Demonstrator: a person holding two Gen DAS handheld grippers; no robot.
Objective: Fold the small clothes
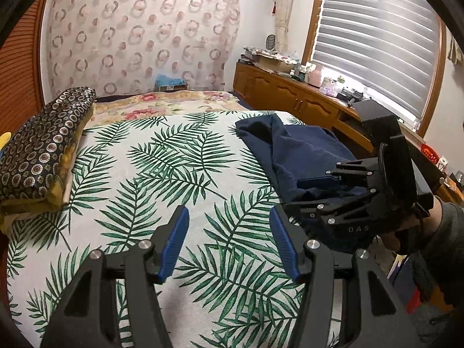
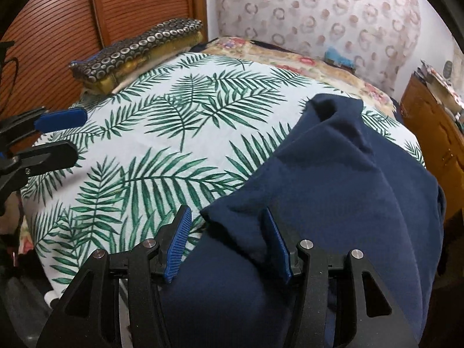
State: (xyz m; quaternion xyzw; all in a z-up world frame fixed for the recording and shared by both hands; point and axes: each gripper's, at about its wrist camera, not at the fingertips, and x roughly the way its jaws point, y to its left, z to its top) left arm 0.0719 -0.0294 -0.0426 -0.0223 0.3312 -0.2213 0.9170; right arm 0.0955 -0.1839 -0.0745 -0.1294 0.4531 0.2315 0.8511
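Note:
A navy blue garment (image 2: 333,188) lies crumpled on the right side of the palm-leaf bedspread (image 2: 162,145). Its near corner sits between the fingers of my right gripper (image 2: 229,232). The jaws stand open, and the blue pads (image 2: 179,240) do not press on the cloth. In the left wrist view the same garment (image 1: 295,150) lies at the right, with the right gripper (image 1: 295,192) low over its near edge. My left gripper (image 1: 229,232) hovers open above the bare bedspread (image 1: 162,168) with nothing between its fingers. It also shows at the left edge of the right wrist view as the left gripper (image 2: 69,136).
A folded stack of patterned bedding (image 1: 43,150) lies at the bed's left side. A wooden cabinet (image 1: 290,95) with cluttered top runs along the right under a window with blinds (image 1: 377,43). A floral sheet (image 1: 162,104) covers the far end. A person's sleeve (image 1: 443,232) holds the right gripper.

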